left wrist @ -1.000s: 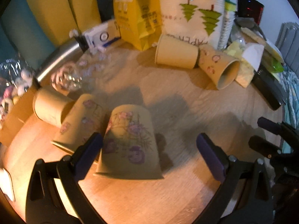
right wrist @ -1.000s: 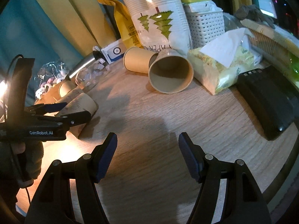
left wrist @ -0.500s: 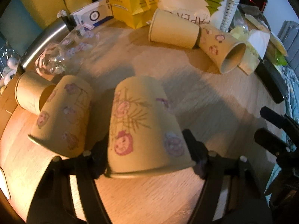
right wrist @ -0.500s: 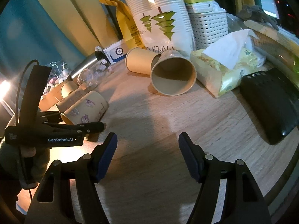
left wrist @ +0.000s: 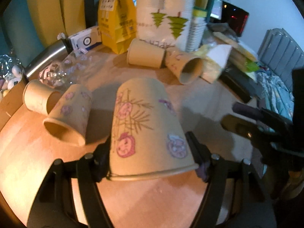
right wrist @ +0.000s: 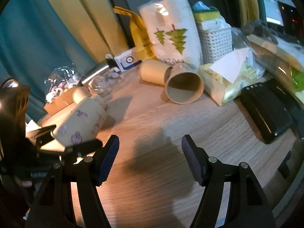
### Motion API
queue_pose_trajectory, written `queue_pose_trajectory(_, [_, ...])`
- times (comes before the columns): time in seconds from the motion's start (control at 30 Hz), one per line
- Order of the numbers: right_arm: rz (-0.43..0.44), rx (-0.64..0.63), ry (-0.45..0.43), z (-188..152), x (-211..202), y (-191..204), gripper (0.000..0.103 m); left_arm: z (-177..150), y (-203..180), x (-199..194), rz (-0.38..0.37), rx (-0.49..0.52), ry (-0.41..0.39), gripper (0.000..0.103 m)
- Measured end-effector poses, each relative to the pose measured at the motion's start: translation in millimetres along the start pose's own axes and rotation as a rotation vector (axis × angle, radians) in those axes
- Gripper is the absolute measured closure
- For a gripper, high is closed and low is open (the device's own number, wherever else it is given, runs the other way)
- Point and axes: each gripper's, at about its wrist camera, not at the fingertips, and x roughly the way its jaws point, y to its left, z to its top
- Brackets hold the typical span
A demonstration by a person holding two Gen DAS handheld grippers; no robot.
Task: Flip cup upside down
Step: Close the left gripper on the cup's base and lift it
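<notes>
My left gripper (left wrist: pixel 150 152) is shut on a tan paper cup with pink and purple cartoon prints (left wrist: pixel 146 127). It grips the cup near its rim and holds it above the wooden table (left wrist: pixel 47 171), base pointing away from me. The same cup shows in the right wrist view (right wrist: pixel 81 121), tilted in the left gripper (right wrist: pixel 45 133). My right gripper (right wrist: pixel 150 157) is open and empty over the table (right wrist: pixel 171 125); it also shows at the right of the left wrist view (left wrist: pixel 247 121).
More paper cups lie on their sides: two at the left (left wrist: pixel 68 114) (left wrist: pixel 38 98) and two at the back (left wrist: pixel 146 55) (right wrist: pixel 184 89). A bag of stacked cups (right wrist: pixel 171 32), a yellow bag (left wrist: pixel 114 15), a tissue pack (right wrist: pixel 228 76) and a black device (right wrist: pixel 266 110) crowd the far edge.
My left gripper closed on the printed cup and lifted it off the table. The right gripper stayed open and shifted slightly.
</notes>
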Motion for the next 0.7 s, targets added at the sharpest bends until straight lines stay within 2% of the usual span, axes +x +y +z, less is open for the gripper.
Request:
queue_pose_trajectory(0.3, [0.074,-0.042,0.008,-15.0,-29.3,40.8,0.032,-54.5,-15.9,-60.4,-0.027,0.012,-0.092,0.031])
queue_pose_trajectory(0.47, [0.156,-0.035,0.022,-19.7,-41.7,58.8,0.032,-77.1,-18.3,-83.4,-0.026,0.012,-0.134,0.031])
queue_pose_trajectory(0.57, [0.199,-0.027,0.023,-21.4,-48.3,65.8,0.027,-88.5,-18.2,-94.9,-0.037,0.01,-0.171,0.031])
queue_pose_trajectory(0.7, [0.292,-0.001,0.06,-22.6,-51.3,75.4,0.027,-98.4,-18.3,-102.7,-0.045,0.013,-0.207,0.031])
